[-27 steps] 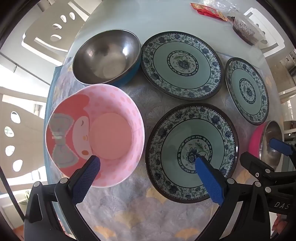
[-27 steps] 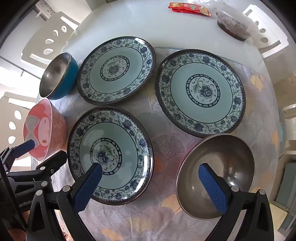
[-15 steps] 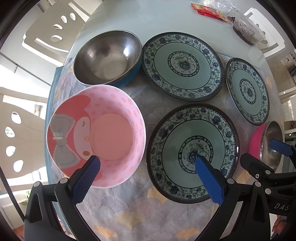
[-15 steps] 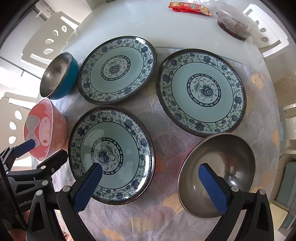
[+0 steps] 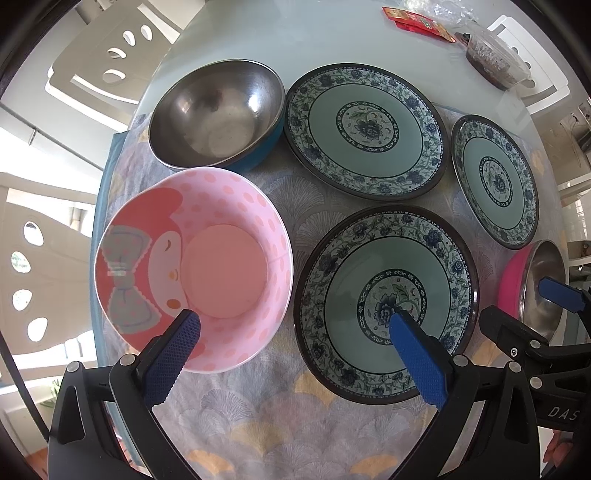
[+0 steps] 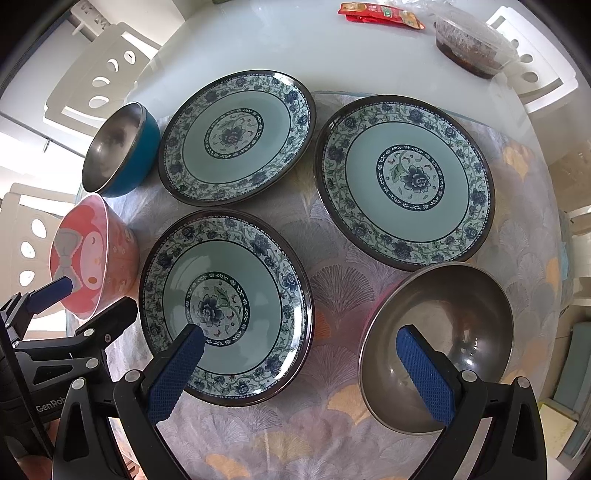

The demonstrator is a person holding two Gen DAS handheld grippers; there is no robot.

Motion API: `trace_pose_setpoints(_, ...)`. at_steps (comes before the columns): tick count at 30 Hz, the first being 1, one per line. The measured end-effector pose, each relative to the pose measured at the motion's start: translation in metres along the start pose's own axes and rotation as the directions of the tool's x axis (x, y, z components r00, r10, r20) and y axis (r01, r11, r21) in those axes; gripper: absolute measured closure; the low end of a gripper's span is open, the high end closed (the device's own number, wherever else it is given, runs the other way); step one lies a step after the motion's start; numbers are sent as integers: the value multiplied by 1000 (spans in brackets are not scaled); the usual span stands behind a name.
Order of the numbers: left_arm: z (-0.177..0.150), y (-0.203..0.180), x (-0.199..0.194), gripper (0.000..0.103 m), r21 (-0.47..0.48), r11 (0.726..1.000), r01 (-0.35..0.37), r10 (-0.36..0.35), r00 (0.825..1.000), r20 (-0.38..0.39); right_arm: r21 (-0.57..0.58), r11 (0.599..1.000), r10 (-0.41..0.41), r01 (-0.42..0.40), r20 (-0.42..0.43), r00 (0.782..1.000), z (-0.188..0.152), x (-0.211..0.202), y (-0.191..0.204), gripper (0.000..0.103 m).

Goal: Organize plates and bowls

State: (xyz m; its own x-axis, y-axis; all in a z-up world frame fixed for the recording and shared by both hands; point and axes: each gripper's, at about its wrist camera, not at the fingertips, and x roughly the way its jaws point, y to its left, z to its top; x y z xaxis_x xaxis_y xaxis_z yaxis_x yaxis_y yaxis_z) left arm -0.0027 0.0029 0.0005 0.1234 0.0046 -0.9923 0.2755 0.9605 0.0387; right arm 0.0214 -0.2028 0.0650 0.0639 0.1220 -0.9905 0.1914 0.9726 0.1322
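Risk lies in glazed rims: both tools hang wide and empty, the left tool [image 5: 291,325] over the pink cartoon-printed bowl [image 5: 192,269] and floral green ceramic plate [image 5: 384,299]; a shallow pinch could slip.

Three plates and three bowls on cloth [image 6: 332,291] over worktop [image 6: 258,40]. Near plate [image 6: 225,306] at middle of near edge. Cartoon bowl [image 5: 192,269] left of it, by left edge. Steel bowl [image 6: 436,347] right of near plate, toward right edge. Far-left plate [image 6: 236,136] and far-right plate [image 6: 404,177] side by side behind near plate. Second steel bowl [image 5: 218,114] behind cartoon bowl, left of far-left plate. Packet [image 6: 380,14] and lidded container [image 6: 472,44] at far-right corner, off cloth.
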Motion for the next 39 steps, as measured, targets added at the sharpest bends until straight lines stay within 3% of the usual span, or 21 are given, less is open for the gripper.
trace_pose_setpoints(39,-1,0,-5,1,8,1000,-5,5,1000,10,-1,1000,2,-2,2,1000,-4,-3,1,0)
